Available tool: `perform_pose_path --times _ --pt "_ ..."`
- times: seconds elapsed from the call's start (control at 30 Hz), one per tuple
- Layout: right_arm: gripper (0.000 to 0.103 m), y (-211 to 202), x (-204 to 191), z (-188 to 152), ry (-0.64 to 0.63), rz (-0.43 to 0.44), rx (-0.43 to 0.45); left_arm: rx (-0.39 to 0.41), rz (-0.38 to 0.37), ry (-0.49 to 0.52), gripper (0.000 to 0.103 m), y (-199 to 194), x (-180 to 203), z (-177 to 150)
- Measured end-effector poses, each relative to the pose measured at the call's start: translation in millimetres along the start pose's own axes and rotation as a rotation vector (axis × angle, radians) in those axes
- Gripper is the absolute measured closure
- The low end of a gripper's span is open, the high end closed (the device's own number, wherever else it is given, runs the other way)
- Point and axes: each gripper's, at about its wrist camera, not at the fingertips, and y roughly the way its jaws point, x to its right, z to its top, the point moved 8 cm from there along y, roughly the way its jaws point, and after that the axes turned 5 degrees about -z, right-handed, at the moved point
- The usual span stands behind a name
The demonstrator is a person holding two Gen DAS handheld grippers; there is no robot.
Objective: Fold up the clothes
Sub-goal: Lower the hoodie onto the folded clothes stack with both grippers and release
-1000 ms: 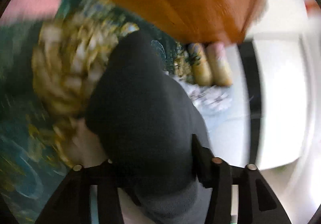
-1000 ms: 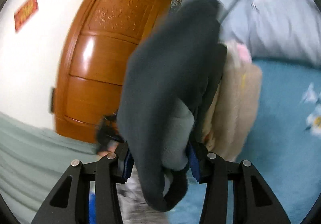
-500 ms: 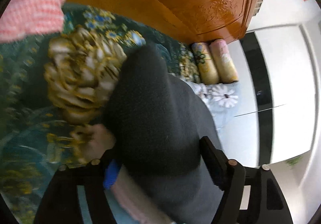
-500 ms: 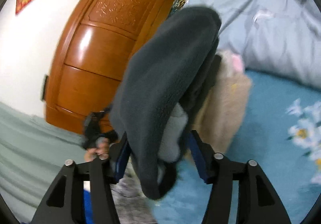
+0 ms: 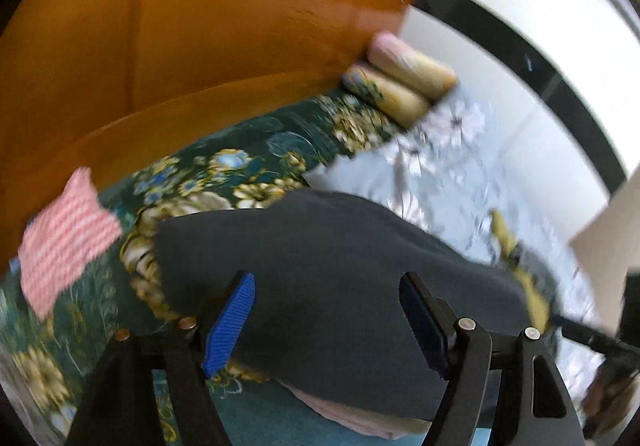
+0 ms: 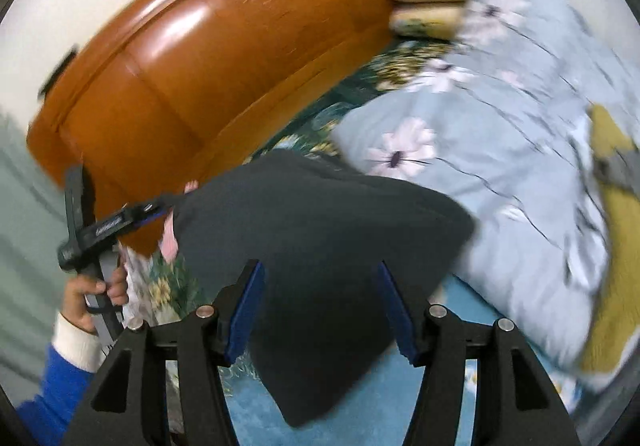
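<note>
Dark garment (image 5: 340,266): a grey-black fleece piece, folded into a thick pad and lying on the bed just ahead of both sets of jaws, its near edge reaching in between them.
Left gripper (image 5: 326,316): jaws apart, blue pads clear of the cloth on either side; nothing is pinched.
Right gripper (image 6: 320,306): jaws apart too, straddling the near corner of the garment without closing on it.
Why it lies so: the pad sits on a paler, pinkish folded piece (image 5: 360,420) peeping out beneath its near edge, so it looks stacked on a pile, and the open jaws fit a folded item that rests on its own. Whether it was just set down or is about to be taken up, I cannot tell.
Left view only: a pink-and-white checked cloth (image 5: 64,242) well to the left of the jaws, on the dark floral bedcover (image 5: 248,162).
Right view only: the person's hand (image 6: 94,292) gripping the left tool's handle, left of the jaws; a pale flowered quilt (image 6: 500,150) and a mustard cloth (image 6: 616,246) off to the right.
Both views: the wooden headboard (image 6: 180,66) beyond the garment.
</note>
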Motion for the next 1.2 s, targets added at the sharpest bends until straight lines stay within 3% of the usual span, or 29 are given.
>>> perform_pose_path --times 0.1,0.2,0.37,0.57,0.73,0.8,0.9,1.07,1.2 --pt "0.043 25 -4 -16 -0.011 -0.035 -0.028 -0.051 0.006 0.109 0.025 20 23 -14" --pt "0.043 32 6 -46 0.033 -0.054 -0.034 -0.091 0.012 0.129 0.025 37 28 -30" --pt "0.042 33 6 -75 0.103 -0.033 -0.024 -0.073 0.043 0.183 0.014 53 32 -39" --pt "0.040 37 5 -79 0.097 -0.072 -0.021 -0.079 0.029 0.155 0.011 59 28 -36" --pt "0.040 15 11 -71 0.116 -0.044 -0.011 -0.030 0.003 0.127 0.011 31 36 -34" --pt "0.040 -1 11 -74 0.071 0.006 -0.008 -0.027 0.000 0.107 0.011 25 38 -48" --pt "0.040 -16 15 -89 0.047 -0.018 -0.007 -0.027 -0.003 0.076 0.010 17 41 -70" --pt "0.040 -13 26 -133 0.029 -0.046 -0.099 -0.026 -0.009 0.025 0.010 4 47 -106" --pt "0.028 -6 32 -154 0.013 -0.057 -0.126 -0.026 -0.002 -0.012 0.010 -4 52 -135"
